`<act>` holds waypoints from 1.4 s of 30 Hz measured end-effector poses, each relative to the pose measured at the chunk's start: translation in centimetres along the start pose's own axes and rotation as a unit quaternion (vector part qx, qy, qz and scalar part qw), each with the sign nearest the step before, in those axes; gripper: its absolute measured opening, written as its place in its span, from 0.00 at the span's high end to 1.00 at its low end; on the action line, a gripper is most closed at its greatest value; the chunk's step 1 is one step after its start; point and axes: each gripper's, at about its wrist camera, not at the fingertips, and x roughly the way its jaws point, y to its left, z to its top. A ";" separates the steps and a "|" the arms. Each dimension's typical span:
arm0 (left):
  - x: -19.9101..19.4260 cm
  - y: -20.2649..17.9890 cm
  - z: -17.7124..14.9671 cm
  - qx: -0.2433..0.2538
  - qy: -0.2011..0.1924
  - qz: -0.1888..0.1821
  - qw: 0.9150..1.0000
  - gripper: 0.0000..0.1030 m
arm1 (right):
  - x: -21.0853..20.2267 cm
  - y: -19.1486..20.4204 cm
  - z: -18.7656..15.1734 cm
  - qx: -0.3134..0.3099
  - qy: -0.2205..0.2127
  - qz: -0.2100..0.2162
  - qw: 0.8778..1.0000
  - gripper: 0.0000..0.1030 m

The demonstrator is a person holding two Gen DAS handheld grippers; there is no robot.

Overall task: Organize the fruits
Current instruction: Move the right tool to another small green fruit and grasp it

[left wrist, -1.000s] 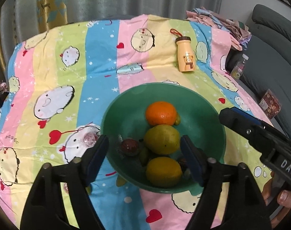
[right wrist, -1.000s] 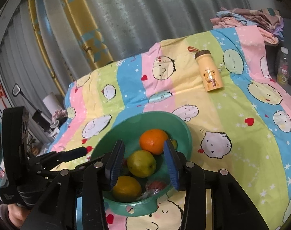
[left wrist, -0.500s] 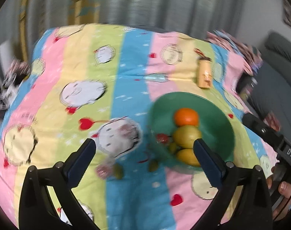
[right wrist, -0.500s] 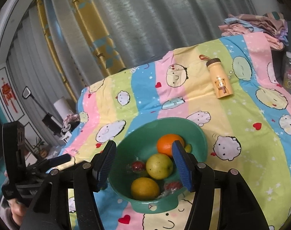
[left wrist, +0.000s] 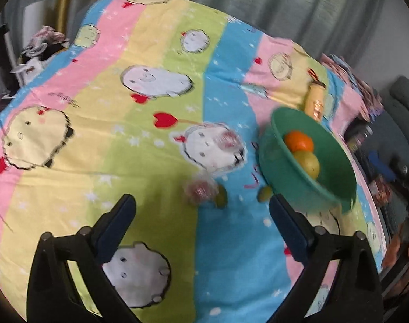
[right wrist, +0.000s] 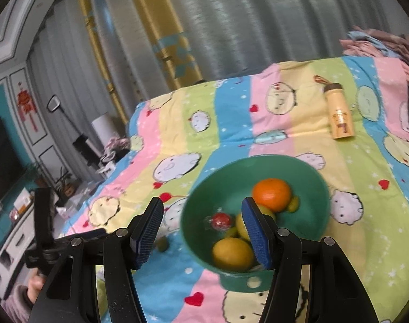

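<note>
A green bowl (left wrist: 336,161) sits at the right of the left wrist view, holding an orange (left wrist: 298,141) and a yellow-green fruit (left wrist: 309,162). On the cloth beside it lie a wrapped pinkish fruit (left wrist: 197,191) and two small green fruits (left wrist: 220,199) (left wrist: 265,194). My left gripper (left wrist: 201,210) stands wide over them, its jaws closing, with nothing between the pads. In the right wrist view the bowl (right wrist: 306,177) also shows a red wrapped fruit (right wrist: 220,220) and a yellow fruit (right wrist: 232,253). My right gripper (right wrist: 201,215) hovers open over the bowl's near left rim, empty.
A yellow bear-print bottle (right wrist: 339,115) lies on the striped cartoon cloth (right wrist: 231,113) behind the bowl. Folded clothes (right wrist: 379,43) are piled at the far right corner. A grey sofa (left wrist: 403,102) stands right of the table. A hand (right wrist: 33,286) is at the lower left.
The left gripper has swung left off the bowl to the loose fruits on the cloth, and its jaws have widened. The right jaws have opened and pulled back a little from the bowl.
</note>
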 end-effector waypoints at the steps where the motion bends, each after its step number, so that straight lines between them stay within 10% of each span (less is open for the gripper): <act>1: 0.2 -0.4 -0.7 0.014 0.007 -0.012 1.000 0.12 | 0.2 0.4 -0.1 -0.006 0.005 0.010 1.000 0.41; 10: 4.0 -1.8 -2.2 0.016 0.064 -0.106 0.992 0.42 | 0.9 1.1 -1.8 -0.021 0.040 0.031 0.998 0.41; 27: 7.7 -1.9 -0.1 0.028 0.048 -0.061 0.997 0.47 | 1.9 1.3 -2.4 -0.022 0.062 0.033 0.997 0.41; 34: 8.1 -0.2 0.2 0.008 0.043 -0.039 0.998 0.82 | 1.8 1.6 -2.5 -0.029 0.064 0.030 0.997 0.41; 42: 6.9 -0.7 -0.3 0.021 0.042 -0.044 0.998 0.82 | 1.1 2.0 -3.4 -0.029 0.072 0.027 0.997 0.41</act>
